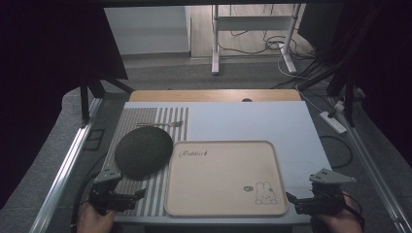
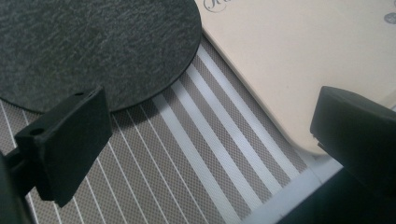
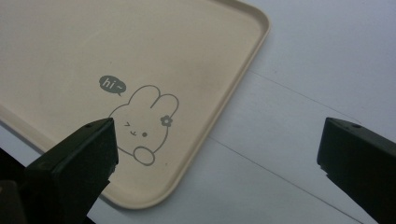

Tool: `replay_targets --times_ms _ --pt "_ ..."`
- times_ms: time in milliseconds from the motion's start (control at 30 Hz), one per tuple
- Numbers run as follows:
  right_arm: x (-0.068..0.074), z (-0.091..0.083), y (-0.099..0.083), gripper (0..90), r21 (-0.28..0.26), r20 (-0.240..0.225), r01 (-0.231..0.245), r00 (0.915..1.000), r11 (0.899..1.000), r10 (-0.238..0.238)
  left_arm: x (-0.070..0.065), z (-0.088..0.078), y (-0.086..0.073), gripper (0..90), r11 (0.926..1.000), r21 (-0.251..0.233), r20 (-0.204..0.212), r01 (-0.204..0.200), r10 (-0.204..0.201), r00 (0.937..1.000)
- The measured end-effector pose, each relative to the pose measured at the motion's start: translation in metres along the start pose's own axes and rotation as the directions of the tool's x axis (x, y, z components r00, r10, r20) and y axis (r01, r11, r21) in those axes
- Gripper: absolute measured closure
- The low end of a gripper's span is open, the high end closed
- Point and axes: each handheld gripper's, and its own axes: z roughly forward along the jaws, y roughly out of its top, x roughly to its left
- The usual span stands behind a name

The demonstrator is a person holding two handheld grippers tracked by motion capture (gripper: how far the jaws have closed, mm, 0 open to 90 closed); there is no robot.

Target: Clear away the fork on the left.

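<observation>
Trouble brewing maybe: left tool (image 1: 127,196) and right tool (image 1: 297,200) are both hanging wide, gripping nothing, flanking the beige rabbit tray (image 1: 221,206); round dark mat (image 1: 144,151) overlapping the tray's left edge is risking getting dragged.

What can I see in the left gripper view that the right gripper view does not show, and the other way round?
Left gripper view alone: the dark round mat and the striped placemat under it. Right gripper view alone: the tray's rabbit drawing with its "hi~" bubble, and the white table surface. Shared: the beige tray, and each view has its own two black jaws standing wide apart with nothing between them.
</observation>
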Motion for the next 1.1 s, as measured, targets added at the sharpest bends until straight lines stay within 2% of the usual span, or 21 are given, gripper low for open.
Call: replay_targets --times_ms 300,467,733,900,1100 --pt "0.000 0.000 0.000 0.0 0.002 -0.001 0.001 1.0000 1.000 -0.001 0.009 0.013 0.007 0.0 0.9997 0.011 0.016 -0.020 0.020 0.9997" --pt "0.000 0.000 0.000 0.0 0.004 -0.002 0.003 1.0000 1.000 -0.003 0.016 0.020 0.011 0.0 0.9999 0.015 0.029 0.007 -0.007 0.9996" --pt "0.000 0.001 0.000 0.0 0.004 -0.003 0.004 1.0000 1.000 -0.004 0.029 0.029 0.023 0.0 0.9998 0.003 0.033 0.018 -0.018 0.9993" --pt "0.001 0.001 0.000 0.0 0.006 -0.004 0.008 1.0000 1.000 -0.008 0.037 0.037 0.032 0.0 0.9997 0.016 0.011 0.015 -0.016 0.9998" --pt "0.001 0.001 0.000 0.0 0.006 -0.005 0.010 0.9999 1.000 -0.010 0.051 0.046 0.040 0.0 0.9986 0.028 0.007 0.044 -0.045 0.9990"
